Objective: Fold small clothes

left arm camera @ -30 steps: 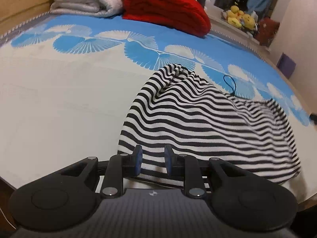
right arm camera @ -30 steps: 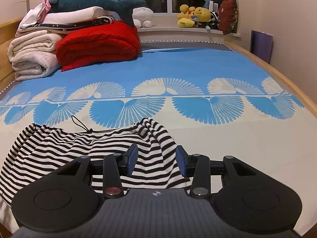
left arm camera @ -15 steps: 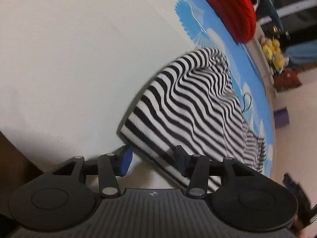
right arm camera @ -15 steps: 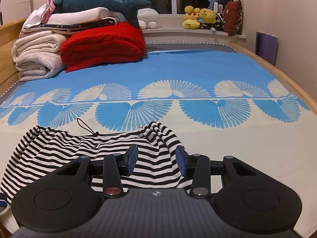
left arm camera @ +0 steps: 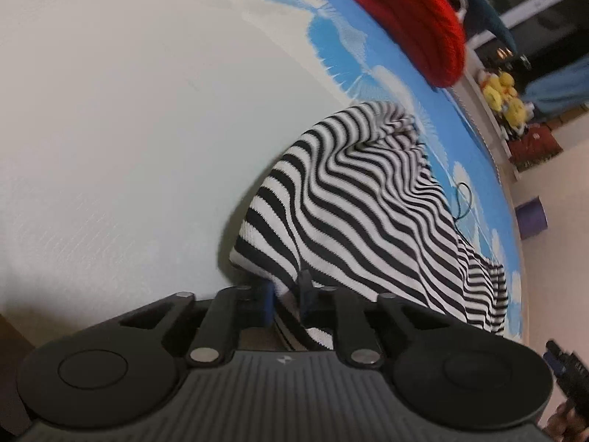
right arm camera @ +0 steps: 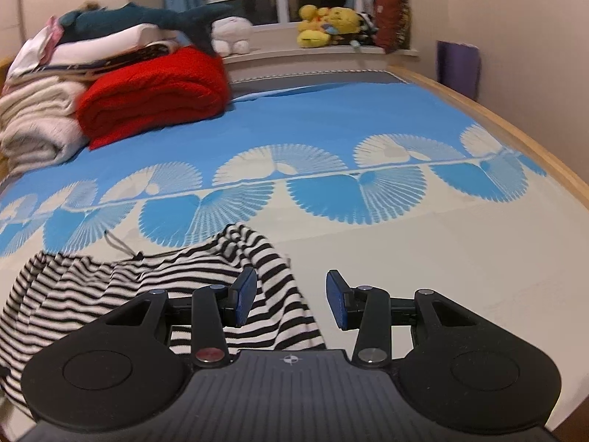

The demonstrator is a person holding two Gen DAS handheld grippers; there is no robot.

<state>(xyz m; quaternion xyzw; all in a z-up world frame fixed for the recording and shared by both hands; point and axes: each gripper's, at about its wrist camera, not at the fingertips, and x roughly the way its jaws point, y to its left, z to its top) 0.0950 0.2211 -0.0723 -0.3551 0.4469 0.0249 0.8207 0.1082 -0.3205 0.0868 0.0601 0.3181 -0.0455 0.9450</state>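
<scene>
The left gripper (left arm camera: 286, 299) has just been closing and is now pinching the near hem corner of the striped garment (left arm camera: 371, 213), which is lying near the bed's front edge; bare bedsheet (left arm camera: 121, 121) is spreading wide to its left. The right gripper (right arm camera: 291, 304) is hovering with jaws parted, gripping nothing, over the garment's right edge, with open sheet stretching ahead and to its right.

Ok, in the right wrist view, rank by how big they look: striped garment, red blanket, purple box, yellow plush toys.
1. Striped garment, though it lies nearest the camera, which inflates it.
2. Red blanket.
3. Purple box and yellow plush toys look about alike; not ranked.
</scene>
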